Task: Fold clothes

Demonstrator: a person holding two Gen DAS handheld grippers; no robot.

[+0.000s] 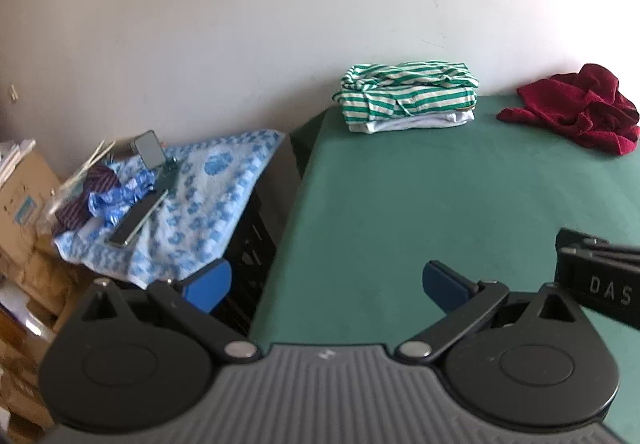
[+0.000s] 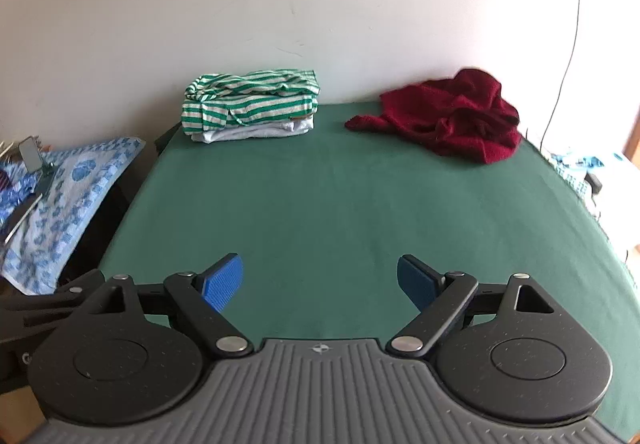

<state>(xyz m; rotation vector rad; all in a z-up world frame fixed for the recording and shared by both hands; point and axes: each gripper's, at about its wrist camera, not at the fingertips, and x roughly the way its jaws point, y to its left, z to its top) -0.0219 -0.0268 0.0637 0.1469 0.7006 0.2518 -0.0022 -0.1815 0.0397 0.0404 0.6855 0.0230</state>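
While both grippers hover low over the near edge of the green table (image 2: 320, 204), the clothes lie untouched at the far side by the wall.

The left gripper (image 1: 326, 286) and the right gripper (image 2: 320, 280) sit side by side, level and facing the wall, each with its blue pads spread wide and nothing between them. A crumpled red garment (image 2: 444, 116) lies in a loose heap at the table's far right, its long axis running left to right, with one limp end trailing toward the left. At the far left stands a folded stack (image 2: 252, 104): green-and-white striped pieces on top of a white one, its long side parallel to the wall, well apart from the red heap.
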